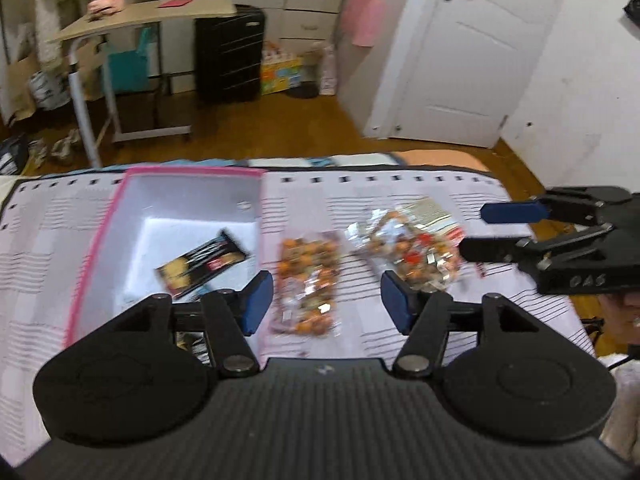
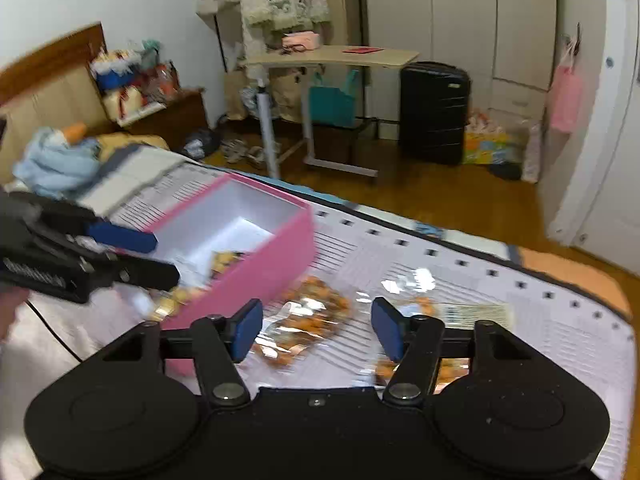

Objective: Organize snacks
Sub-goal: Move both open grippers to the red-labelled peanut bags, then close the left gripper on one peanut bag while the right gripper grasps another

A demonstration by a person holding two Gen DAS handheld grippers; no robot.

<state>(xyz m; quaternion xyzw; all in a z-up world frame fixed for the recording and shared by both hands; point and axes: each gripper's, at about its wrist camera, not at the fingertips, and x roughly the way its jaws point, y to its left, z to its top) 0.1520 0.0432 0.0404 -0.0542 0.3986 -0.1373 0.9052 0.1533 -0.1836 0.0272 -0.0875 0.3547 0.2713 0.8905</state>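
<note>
The left gripper point(image 1: 326, 304) stood with jaws apart and nothing between its pads, above the striped bedspread point(image 1: 460, 320). The right gripper point(image 2: 316, 330) was likewise spread wide and empty. A pink box point(image 1: 192, 176) lay on the bedspread, holding a dark snack packet point(image 1: 202, 266). Two clear snack bags, one point(image 1: 308, 288) just beside the box and another point(image 1: 408, 248) further right, lay on the bedspread outside it.

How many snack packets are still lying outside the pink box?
2 visible: one clear packet of orange snacks just right of the pink box, another further right. More may be hidden behind the gripper bodies.
</note>
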